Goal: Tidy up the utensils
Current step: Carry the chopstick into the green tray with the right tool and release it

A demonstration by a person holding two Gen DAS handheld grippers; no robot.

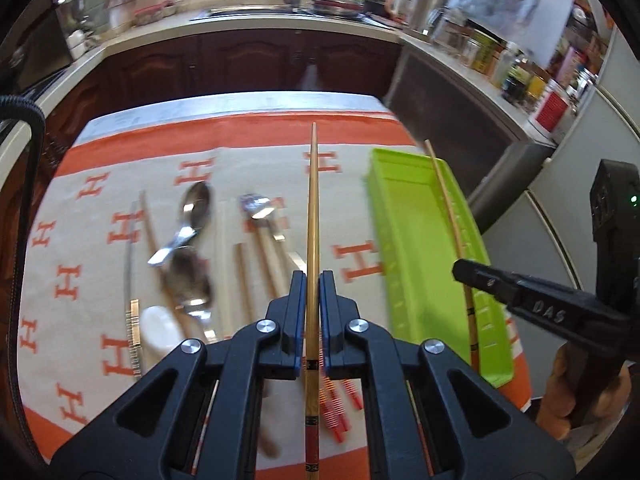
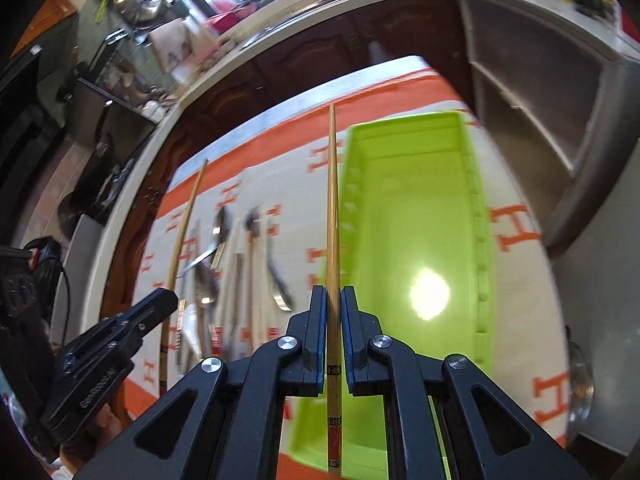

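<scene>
Utensils are lying in a loose row on the left half of the worktop (image 1: 256,104), on an orange-and-cream cloth (image 1: 100,208): a thin metal piece (image 1: 129,240) at far left, then spoons (image 1: 192,208), a fork-like piece (image 1: 256,208) and several loose wooden chopsticks (image 1: 244,280), all roughly parallel, likely laid out for sorting. Moving right, the left tongs (image 1: 313,280) are pinching a single chopstick (image 1: 313,200) along its length, tip pointing away, above the cloth just left of the green tray (image 1: 416,240). Further right, the right tongs (image 2: 333,300) are gripping a second chopstick (image 2: 332,200) the same way, hovering near the tray's left wall. Holding each stick lengthwise seems meant to line it up with the tray's long axis. Tray interior is looking bare, so sorting is judged to be at an early stage; blur is making finer detail uncertain. Next move probably calls for lowering both sticks flat inside the tray.
</scene>
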